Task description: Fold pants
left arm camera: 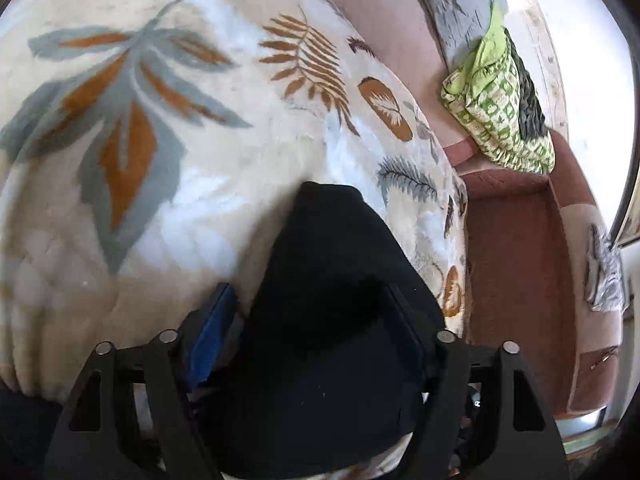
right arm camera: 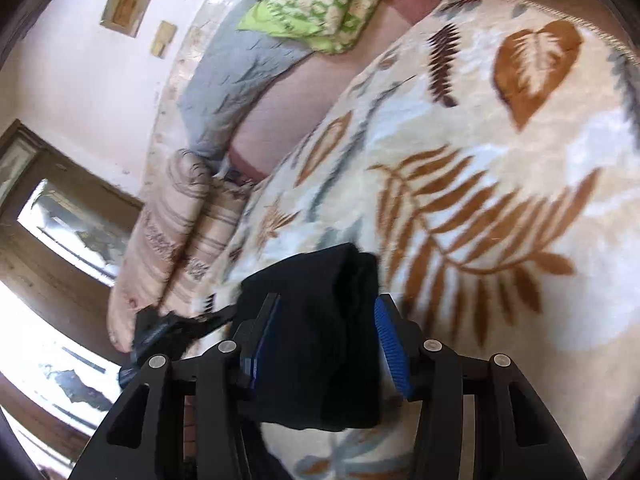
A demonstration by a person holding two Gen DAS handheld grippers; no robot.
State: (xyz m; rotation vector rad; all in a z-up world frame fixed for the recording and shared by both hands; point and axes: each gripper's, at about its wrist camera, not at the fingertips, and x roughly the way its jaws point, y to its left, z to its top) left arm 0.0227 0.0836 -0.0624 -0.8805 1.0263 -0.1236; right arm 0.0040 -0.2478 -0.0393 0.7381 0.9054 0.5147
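I find no brand, label or readable writing anywhere in either view. The pants [left arm camera: 332,320] are plain black, soft and matte, with no visible print or stitching; they are bunched into thick layers (the fabric is so dark that I cannot make out individual folds).

In the left wrist view, my left tool [left arm camera: 310,320] has its two blue-padded fingers [left arm camera: 208,336] spread moderately with a wad of the black cloth filling the gap between them, so it is gripping the pants. The cloth runs up toward 12 o'clock and ends in a rounded edge over the leaf-patterned blanket [left arm camera: 160,120]. A green patterned pillow [left arm camera: 500,112] sits at 2 o'clock on the reddish sofa [left arm camera: 516,248].

In the right wrist view, my right tool [right arm camera: 326,340] likewise clamps a folded bundle of the pants [right arm camera: 320,320] between its blue pads [right arm camera: 392,356], about half open around the thickness. The bundle hangs just above the blanket [right arm camera: 500,200], with a loose dark end trailing toward 9 o'clock. The pillow [right arm camera: 320,12] lies at 12 o'clock.
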